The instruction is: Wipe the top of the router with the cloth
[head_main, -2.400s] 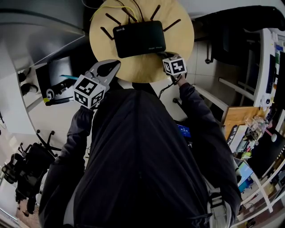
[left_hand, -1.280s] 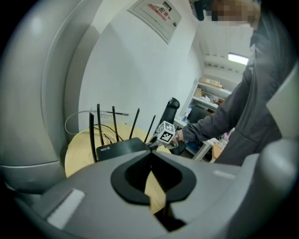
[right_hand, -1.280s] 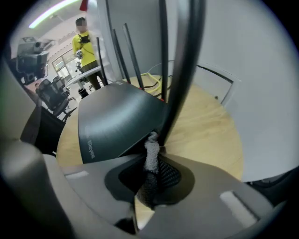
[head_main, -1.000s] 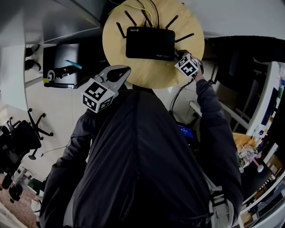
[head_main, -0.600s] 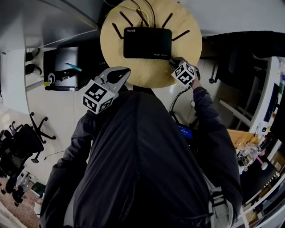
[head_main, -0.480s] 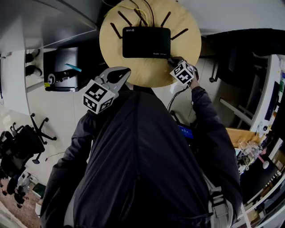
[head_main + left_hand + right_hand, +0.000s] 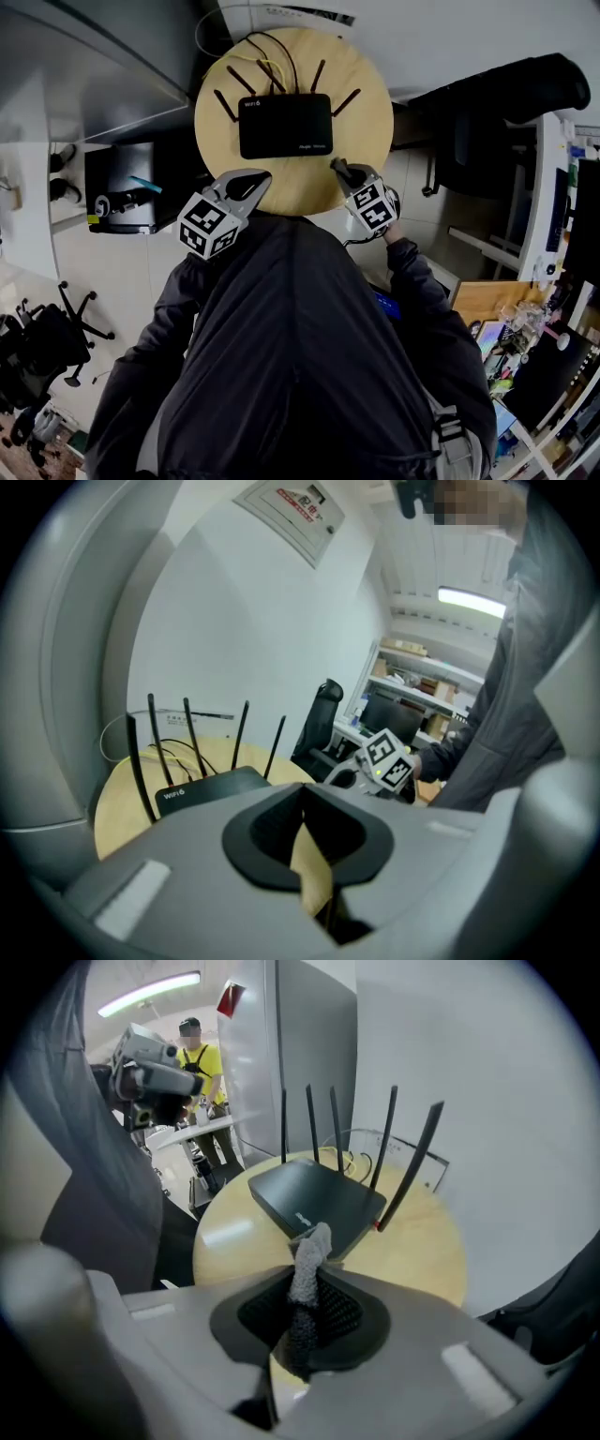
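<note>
The black router point(image 7: 286, 125) lies flat on the round wooden table point(image 7: 366, 112), its several antennas pointing away from me. My right gripper point(image 7: 341, 172) hovers over the table's near right edge, a little short of the router's front right corner. It is shut on a grey cloth point(image 7: 309, 1260), which sticks up between the jaws with the router point(image 7: 314, 1199) just beyond. My left gripper point(image 7: 246, 184) hangs at the table's near left edge, shut with nothing in it. In its own view the router point(image 7: 202, 787) stands ahead to the left.
Yellow and black cables point(image 7: 272, 58) trail off behind the router. A black office chair point(image 7: 506, 94) stands to the right of the table and a dark shelf unit point(image 7: 122, 192) to its left. A person in yellow point(image 7: 199, 1058) stands far off.
My right gripper has pulled back with the cloth from the router's front right corner towards the table's near edge. The left gripper has hardly moved. The head view has shifted.
</note>
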A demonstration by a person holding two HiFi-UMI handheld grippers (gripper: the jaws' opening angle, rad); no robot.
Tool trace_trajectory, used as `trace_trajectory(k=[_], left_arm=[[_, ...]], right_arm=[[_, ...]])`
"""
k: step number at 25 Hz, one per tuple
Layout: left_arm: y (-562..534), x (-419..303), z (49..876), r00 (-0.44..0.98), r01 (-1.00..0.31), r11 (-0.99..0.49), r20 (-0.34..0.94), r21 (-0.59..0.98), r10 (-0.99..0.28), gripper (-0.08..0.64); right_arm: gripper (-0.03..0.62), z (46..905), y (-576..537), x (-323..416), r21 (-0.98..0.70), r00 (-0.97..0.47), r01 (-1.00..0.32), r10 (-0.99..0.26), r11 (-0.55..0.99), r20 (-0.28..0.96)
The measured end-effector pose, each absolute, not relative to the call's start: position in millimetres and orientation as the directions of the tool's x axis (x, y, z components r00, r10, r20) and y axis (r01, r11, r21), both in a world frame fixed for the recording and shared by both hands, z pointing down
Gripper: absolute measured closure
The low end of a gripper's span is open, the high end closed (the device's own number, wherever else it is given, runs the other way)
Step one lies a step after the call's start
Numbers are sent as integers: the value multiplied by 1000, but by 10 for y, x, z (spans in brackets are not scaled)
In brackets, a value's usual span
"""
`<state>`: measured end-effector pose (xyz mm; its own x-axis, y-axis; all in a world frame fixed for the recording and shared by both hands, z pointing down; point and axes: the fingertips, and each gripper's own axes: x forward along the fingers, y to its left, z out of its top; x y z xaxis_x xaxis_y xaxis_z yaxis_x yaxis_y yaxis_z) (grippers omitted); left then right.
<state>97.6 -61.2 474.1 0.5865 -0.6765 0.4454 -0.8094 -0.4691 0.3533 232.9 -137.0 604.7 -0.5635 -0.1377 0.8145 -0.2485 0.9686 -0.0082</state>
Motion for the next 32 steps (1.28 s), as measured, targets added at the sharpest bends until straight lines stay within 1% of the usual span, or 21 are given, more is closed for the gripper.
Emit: trace_trajectory(k=[6,13,16,21,29,32], left_arm=[[-774,1138,4710,625,-780,-526,430,338,-651,568],[-840,1225,4651,639,-769,-551,430,324,-638,568],[-847,1234,4650,638,-769,-552,431,322,-638,568],[-829,1249,4644,635,-772,-549,435,321,-638,569],[-780,1333,4672,649,-759,-559,441,332,-619,568],[-780,1350,4683,651,-758,-558,439,338,-619,568]], right_arm=[[561,5347,-1145,2190,42,-661,-242,-196,969,725],[561,4874,-1138,2150,22,-739,-286,-235,958,632],[561,4821,-1176,2142,12,-749,-297,-240,955,618],[561,4769,-1164,2128,43,-752,-290,-255,956,608],[561,4695,-1088,2054,55,-765,-258,-239,965,598],[561,4690,-1110,2066,58,-762,-271,-251,961,597]])
